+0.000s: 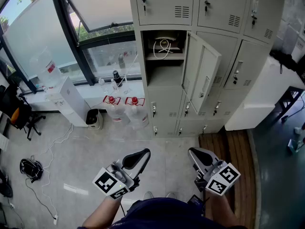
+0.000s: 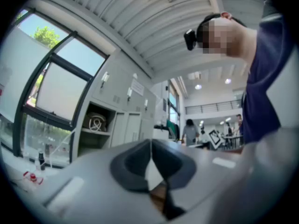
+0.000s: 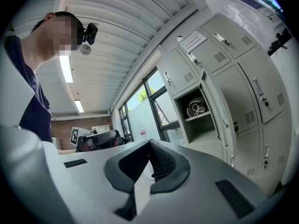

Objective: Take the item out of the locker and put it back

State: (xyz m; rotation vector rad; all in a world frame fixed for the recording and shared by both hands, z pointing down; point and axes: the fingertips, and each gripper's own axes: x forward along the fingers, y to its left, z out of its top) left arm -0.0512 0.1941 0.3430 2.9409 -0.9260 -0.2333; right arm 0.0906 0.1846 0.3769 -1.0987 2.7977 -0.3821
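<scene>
Coiled white cable lies on the upper shelf of the open grey locker. Left tongs and right tongs are pressed together, empty, well apart from it. Locker notice illegible.

Pale grey floor, big dark-framed windows letting in daylight, wooden decking on the right, office chair far left, ribbed ceiling with a strip light.

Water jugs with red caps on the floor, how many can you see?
2. The left jug stands on the floor under the window; the right jug stands just beside it, next to the lockers. Others could be hidden outside the view.
</scene>
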